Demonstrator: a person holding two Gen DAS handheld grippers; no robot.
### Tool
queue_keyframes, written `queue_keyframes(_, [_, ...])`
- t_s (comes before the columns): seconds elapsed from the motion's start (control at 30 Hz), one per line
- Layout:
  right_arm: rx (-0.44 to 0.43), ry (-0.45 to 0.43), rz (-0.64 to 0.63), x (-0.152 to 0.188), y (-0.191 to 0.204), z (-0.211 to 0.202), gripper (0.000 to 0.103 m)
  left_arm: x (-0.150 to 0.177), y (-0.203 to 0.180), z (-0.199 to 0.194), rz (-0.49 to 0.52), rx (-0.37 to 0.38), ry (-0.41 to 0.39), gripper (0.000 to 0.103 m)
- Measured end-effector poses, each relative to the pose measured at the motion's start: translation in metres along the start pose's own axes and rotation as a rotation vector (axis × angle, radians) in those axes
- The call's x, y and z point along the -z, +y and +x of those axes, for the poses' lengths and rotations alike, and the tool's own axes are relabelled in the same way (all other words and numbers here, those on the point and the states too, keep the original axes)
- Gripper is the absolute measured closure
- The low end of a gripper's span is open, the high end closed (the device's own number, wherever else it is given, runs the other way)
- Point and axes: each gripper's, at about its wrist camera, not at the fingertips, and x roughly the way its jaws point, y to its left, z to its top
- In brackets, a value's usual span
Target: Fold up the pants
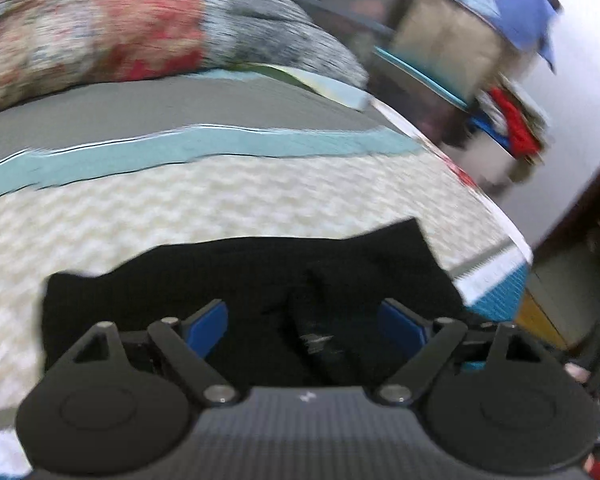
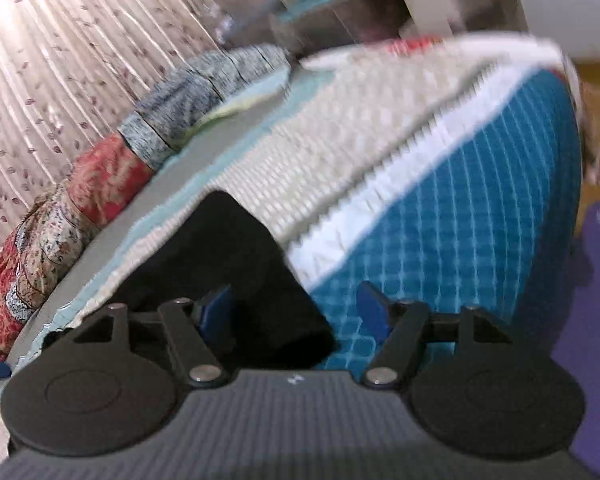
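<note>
Across the bed (image 1: 260,200), black pants (image 1: 240,276) lie beneath the open left claw (image 1: 304,320) and open right claw (image 2: 296,308), seemingly mid-fold; next, each needs an edge to pinch.

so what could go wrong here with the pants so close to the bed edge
1. The black pants lie right at the bed's edge, beside the blue mattress side; a tug toward that edge may slide them off.
2. The right gripper is open half over the pants' corner, half off the bed, so closing here may catch only an edge.
3. The left gripper is open over creased cloth, so it may pinch uneven layers. Both views are blurred.
</note>
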Motion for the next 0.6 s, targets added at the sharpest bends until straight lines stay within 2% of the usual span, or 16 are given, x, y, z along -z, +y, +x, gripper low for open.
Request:
queue_keyframes(0.07, [-0.036,0.026,-0.055,0.002,0.013,-0.006,0.056,-0.01,-0.021,0.013,0.034,0.021,0.025,0.014])
queue_keyframes(0.1, [-0.036,0.046,-0.085,0.002,0.02,-0.006,0.083,-0.016,-0.03,0.019,0.051,0.029,0.035,0.013])
queue_keyframes(0.17, [-0.03,0.033,-0.132,0.002,0.035,-0.015,0.086,-0.029,-0.05,0.031,0.089,0.038,0.052,0.007])
queue_keyframes(0.23, [-0.072,0.005,-0.187,0.003,0.051,-0.027,0.087,-0.042,-0.072,0.042,0.128,0.04,0.071,0.001])
queue_keyframes(0.33, [-0.13,-0.022,-0.31,0.013,0.082,-0.042,0.087,-0.055,-0.104,0.059,0.198,0.053,0.118,0.0])
queue_keyframes(0.43, [-0.174,-0.029,-0.43,0.027,0.104,-0.051,0.087,-0.058,-0.137,0.082,0.3,-0.02,0.182,0.0])
queue_keyframes(0.5, [-0.188,-0.032,-0.469,0.033,0.114,-0.053,0.087,-0.055,-0.149,0.092,0.351,-0.058,0.197,0.002])
queue_keyframes(0.53, [-0.2,-0.032,-0.478,0.035,0.117,-0.055,0.087,-0.052,-0.153,0.096,0.385,-0.088,0.195,0.024])
queue_keyframes(0.57, [-0.213,-0.032,-0.482,0.035,0.119,-0.055,0.087,-0.051,-0.154,0.097,0.41,-0.117,0.191,0.064])
queue_keyframes(0.6, [-0.224,-0.035,-0.488,0.036,0.12,-0.058,0.087,-0.052,-0.152,0.098,0.416,-0.137,0.193,0.078])
